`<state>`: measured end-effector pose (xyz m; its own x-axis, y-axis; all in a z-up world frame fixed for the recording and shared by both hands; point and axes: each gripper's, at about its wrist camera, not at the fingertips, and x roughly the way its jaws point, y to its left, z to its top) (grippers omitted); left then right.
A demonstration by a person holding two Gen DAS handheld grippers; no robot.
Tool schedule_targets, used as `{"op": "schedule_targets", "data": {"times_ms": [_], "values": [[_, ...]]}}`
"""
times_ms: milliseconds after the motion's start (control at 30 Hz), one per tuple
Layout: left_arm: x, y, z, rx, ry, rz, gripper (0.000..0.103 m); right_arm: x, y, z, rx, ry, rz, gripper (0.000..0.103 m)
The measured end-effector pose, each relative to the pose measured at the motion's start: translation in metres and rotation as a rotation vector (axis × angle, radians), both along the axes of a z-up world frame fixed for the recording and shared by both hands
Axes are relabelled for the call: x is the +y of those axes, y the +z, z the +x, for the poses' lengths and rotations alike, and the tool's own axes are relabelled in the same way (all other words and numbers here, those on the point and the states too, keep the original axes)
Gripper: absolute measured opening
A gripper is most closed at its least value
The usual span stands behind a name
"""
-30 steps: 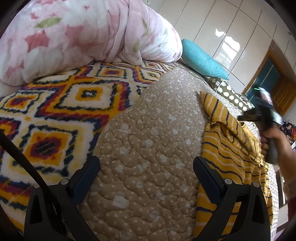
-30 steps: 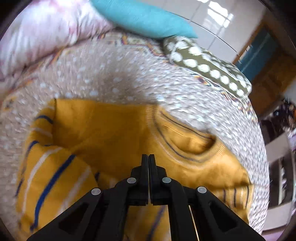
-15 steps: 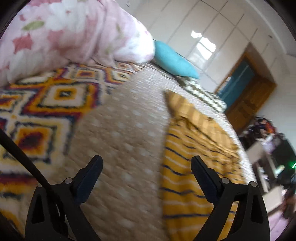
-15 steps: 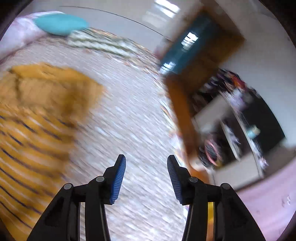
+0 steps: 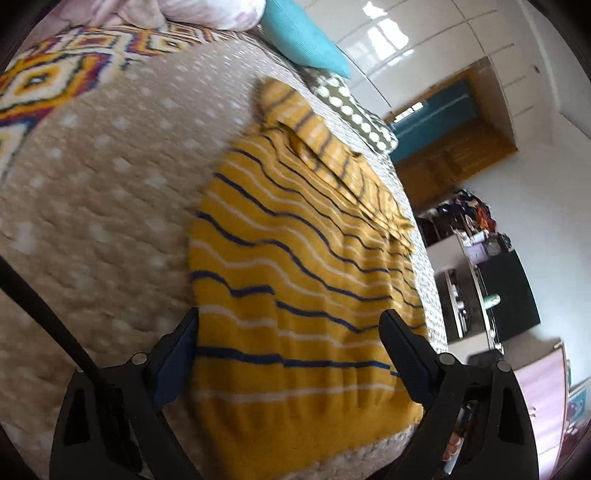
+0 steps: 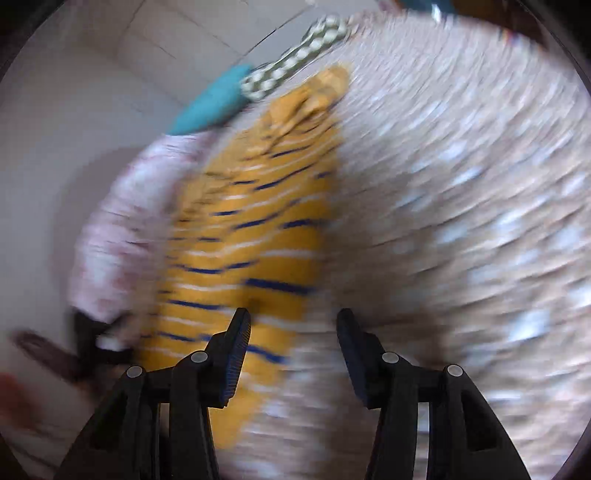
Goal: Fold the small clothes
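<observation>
On the left, a woolly blanket with orange, purple and white diamond patterns [image 5: 48,70] covers the far left part of the bed, with a pink floral duvet [image 5: 192,11] bunched at the far edge. Next comes the beige quilted bedspread with white dots [image 5: 96,192], which carries the small mustard-yellow knitted sweater with navy and white stripes [image 5: 295,266]. The sweater lies flat near the bedspread's right edge, hem towards the near edge, a striped sleeve folded across its far part. The left gripper [image 5: 288,347] hovers over the hem, released: its jaws have just been narrowing a little but stand wide, touching no cloth that can be seen. Beyond the sweater, at the far right corner, lie a turquoise pillow [image 5: 306,40] and an olive cushion with white polka dots [image 5: 354,114]. The right gripper [image 6: 293,347], in a heavily blurred view, has just been opening and is released, its jaws straddling the sweater's [image 6: 243,229] right edge with nothing gripped.
</observation>
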<state>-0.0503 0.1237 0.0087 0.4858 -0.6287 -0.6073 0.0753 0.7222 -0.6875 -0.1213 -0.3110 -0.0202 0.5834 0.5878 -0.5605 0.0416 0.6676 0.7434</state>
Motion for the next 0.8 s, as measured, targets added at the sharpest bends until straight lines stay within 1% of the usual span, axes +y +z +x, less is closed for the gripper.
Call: {"op": "schedule_targets", "data": {"times_ms": [33, 67, 100, 133, 167, 200, 233, 267, 367, 433, 467, 533, 600, 667, 700, 733, 767, 800], "values": [[-0.004, -0.002, -0.003, -0.001, -0.001, -0.001, 0.082, 0.009, -0.004, 0.001, -0.008, 0.009, -0.003, 0.054], [-0.005, -0.003, -0.005, -0.001, 0.004, -0.005, 0.079, 0.015, -0.003, 0.002, -0.024, 0.011, -0.013, 0.054], [-0.006, -0.004, -0.009, 0.001, 0.006, -0.015, 0.071, 0.021, -0.002, 0.002, -0.036, 0.019, -0.002, 0.054], [-0.006, -0.005, -0.011, 0.013, 0.000, -0.036, 0.057, 0.025, -0.003, 0.001, -0.040, 0.037, 0.041, 0.054], [-0.005, -0.009, -0.014, 0.041, -0.015, -0.087, 0.050, 0.024, -0.004, 0.001, -0.045, 0.047, 0.078, 0.054], [-0.006, -0.011, -0.017, 0.055, -0.021, -0.111, 0.044, 0.027, -0.007, 0.002, -0.047, 0.055, 0.107, 0.054], [-0.007, -0.013, -0.020, 0.059, -0.023, -0.124, 0.044, 0.030, -0.008, 0.000, -0.051, 0.056, 0.113, 0.054], [-0.009, -0.013, -0.024, 0.053, -0.022, -0.119, 0.044, 0.033, -0.008, -0.002, -0.055, 0.055, 0.107, 0.054], [-0.017, -0.012, -0.029, 0.029, -0.020, -0.074, 0.044, 0.042, -0.009, -0.006, -0.061, 0.053, 0.107, 0.053], [-0.025, -0.011, -0.030, 0.015, -0.020, -0.037, 0.053, 0.051, -0.009, -0.007, -0.058, 0.064, 0.101, 0.053], [-0.026, -0.011, -0.029, 0.014, -0.020, -0.033, 0.056, 0.056, -0.009, -0.006, -0.057, 0.069, 0.086, 0.053], [-0.033, -0.009, -0.024, 0.014, -0.023, -0.032, 0.072, 0.059, -0.005, -0.010, -0.061, 0.071, 0.024, 0.053], [-0.039, -0.007, -0.020, 0.028, -0.015, -0.032, 0.078, 0.067, -0.003, -0.007, -0.058, 0.071, -0.017, 0.053], [-0.042, -0.007, -0.014, 0.061, 0.019, 0.004, 0.077, 0.068, -0.004, -0.004, -0.037, 0.059, -0.030, 0.045], [-0.043, -0.006, -0.012, 0.073, 0.034, 0.033, 0.057, 0.068, -0.005, -0.002, -0.024, 0.052, -0.039, 0.030], [-0.043, -0.006, -0.011, 0.084, 0.054, 0.079, 0.011, 0.067, -0.006, 0.001, -0.005, 0.045, -0.048, 0.019], [-0.043, -0.006, -0.010, 0.106, 0.061, 0.128, 0.009, 0.066, -0.008, 0.001, 0.009, 0.044, -0.045, 0.016], [-0.039, -0.008, -0.012, 0.125, 0.065, 0.120, 0.008, 0.064, -0.008, 0.000, 0.014, 0.043, -0.040, 0.013]]}}
